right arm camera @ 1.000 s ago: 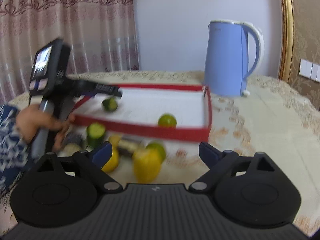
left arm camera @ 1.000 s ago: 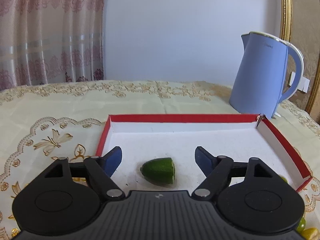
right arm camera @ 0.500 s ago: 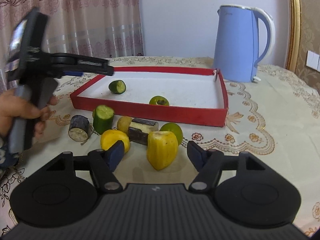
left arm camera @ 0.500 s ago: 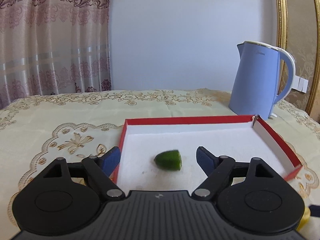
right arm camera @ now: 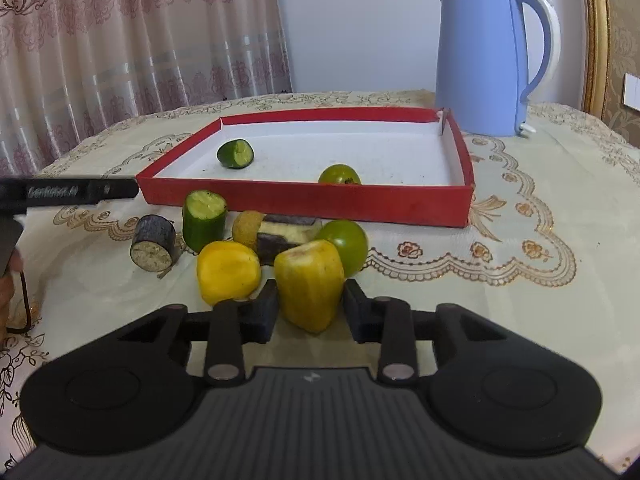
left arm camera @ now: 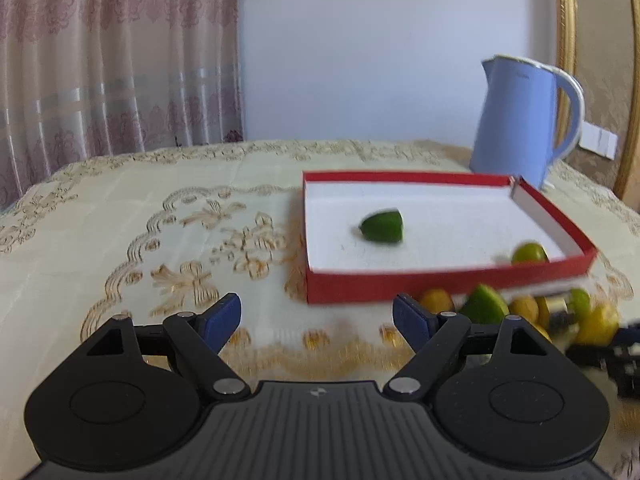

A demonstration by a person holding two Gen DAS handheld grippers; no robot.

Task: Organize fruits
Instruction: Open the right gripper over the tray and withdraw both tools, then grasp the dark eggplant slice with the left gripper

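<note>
Tablecloth [right arm camera: 540,208]; right-wrist view only: right gripper [right arm camera: 309,306] closing around yellow fruit [right arm camera: 308,280].

- Setting: home room, likely dining area.
- Evidence: embroidered tablecloth [right arm camera: 540,216]; patterned curtains [right arm camera: 120,40]; blue electric kettle [right arm camera: 484,56]; gilt frame [right arm camera: 596,32]; wall switch [right arm camera: 631,92].

One red tray [right arm camera: 304,200] sits on the desk [right arm camera: 540,208], and one blue kettle [right arm camera: 480,60] stands beyond it. Two pieces lie in the tray: one cut green piece [right arm camera: 235,153] far left, one round green fruit [right arm camera: 339,174] near right. Seven pieces lie near, outside the tray: two yellow chunks [right arm camera: 228,271] [right arm camera: 309,280], one green cylinder [right arm camera: 203,220], two dark-skinned pieces [right arm camera: 153,243] [right arm camera: 286,234], one round green fruit [right arm camera: 350,240], one small tan fruit [right arm camera: 246,228]. Two grippers [left arm camera: 317,316] [right arm camera: 309,312] show.
</note>
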